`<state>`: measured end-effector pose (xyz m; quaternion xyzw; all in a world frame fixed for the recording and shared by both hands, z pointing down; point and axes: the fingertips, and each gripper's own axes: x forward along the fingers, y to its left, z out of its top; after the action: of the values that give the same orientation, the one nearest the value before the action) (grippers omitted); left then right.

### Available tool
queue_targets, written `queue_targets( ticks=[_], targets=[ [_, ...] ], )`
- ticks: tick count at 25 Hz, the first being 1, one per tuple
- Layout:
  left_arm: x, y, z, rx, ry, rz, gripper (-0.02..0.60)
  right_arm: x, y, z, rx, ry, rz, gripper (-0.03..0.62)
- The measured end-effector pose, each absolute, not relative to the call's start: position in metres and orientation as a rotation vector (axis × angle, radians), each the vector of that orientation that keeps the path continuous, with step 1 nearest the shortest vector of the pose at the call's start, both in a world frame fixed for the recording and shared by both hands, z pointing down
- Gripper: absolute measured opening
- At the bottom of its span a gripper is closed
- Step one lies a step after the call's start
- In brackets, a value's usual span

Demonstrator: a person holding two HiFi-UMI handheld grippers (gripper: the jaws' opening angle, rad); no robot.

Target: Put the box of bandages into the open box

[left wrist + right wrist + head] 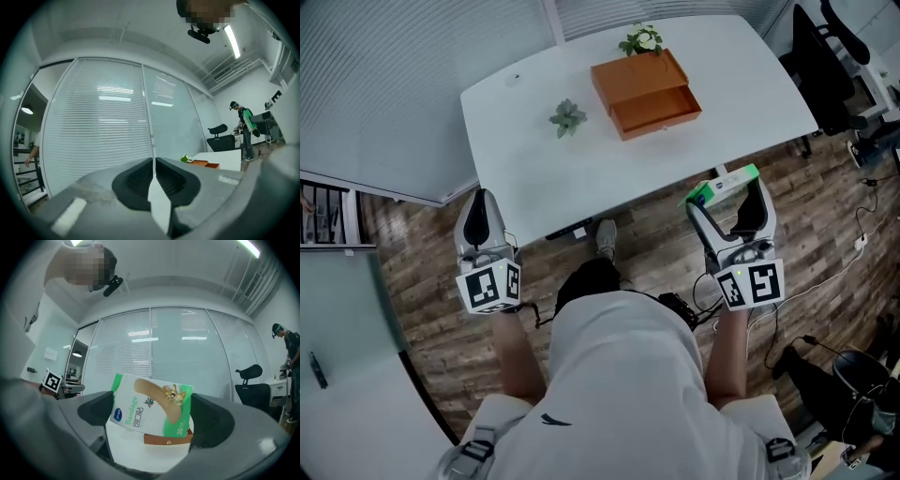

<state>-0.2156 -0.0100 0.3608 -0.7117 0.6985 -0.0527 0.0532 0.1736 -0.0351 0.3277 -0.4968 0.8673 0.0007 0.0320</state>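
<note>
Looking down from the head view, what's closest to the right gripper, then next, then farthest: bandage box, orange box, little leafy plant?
1. Green-and-white bandage box, held in the right gripper.
2. Open orange rectangular box, mid-table.
3. Small grey-green leafy plant, farther left.

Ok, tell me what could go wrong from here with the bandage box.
1. The bandage box sits tilted in the right gripper, so it might slip during the carry.
2. The open box lies far across the table, with a flowering plant at its back corner; an overreach could knock the plant.
</note>
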Motion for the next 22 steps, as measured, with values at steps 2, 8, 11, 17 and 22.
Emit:
queue_targets(
  ticks=[2, 8, 11, 17, 22],
  targets=[
    [-0.218, -0.027, 0.36, -2.164, 2.124, -0.149, 0.025, 0.171, -0.051, 0.327, -1.539, 2.675, 0.02, 0.522],
    [-0.23, -0.078, 0.358, -2.162, 2.13, -0.122, 0.025, 0.165, -0.099, 0.328, -1.574, 2.684, 0.045, 0.522],
    [-0.238, -0.099, 0.36, -2.156, 2.143, -0.125, 0.025, 0.169, -0.123, 0.335, -1.604, 2.683, 0.031, 0.522],
    [-0.25, -0.136, 0.369, -2.163, 2.154, -0.152, 0.025, 0.177, -0.173, 0.353, -1.667, 2.681, -0.001, 0.52],
    [-0.255, -0.161, 0.377, -2.191, 2.146, -0.174, 0.025, 0.173, -0.206, 0.362, -1.689, 2.671, -0.024, 0.52]
  ],
)
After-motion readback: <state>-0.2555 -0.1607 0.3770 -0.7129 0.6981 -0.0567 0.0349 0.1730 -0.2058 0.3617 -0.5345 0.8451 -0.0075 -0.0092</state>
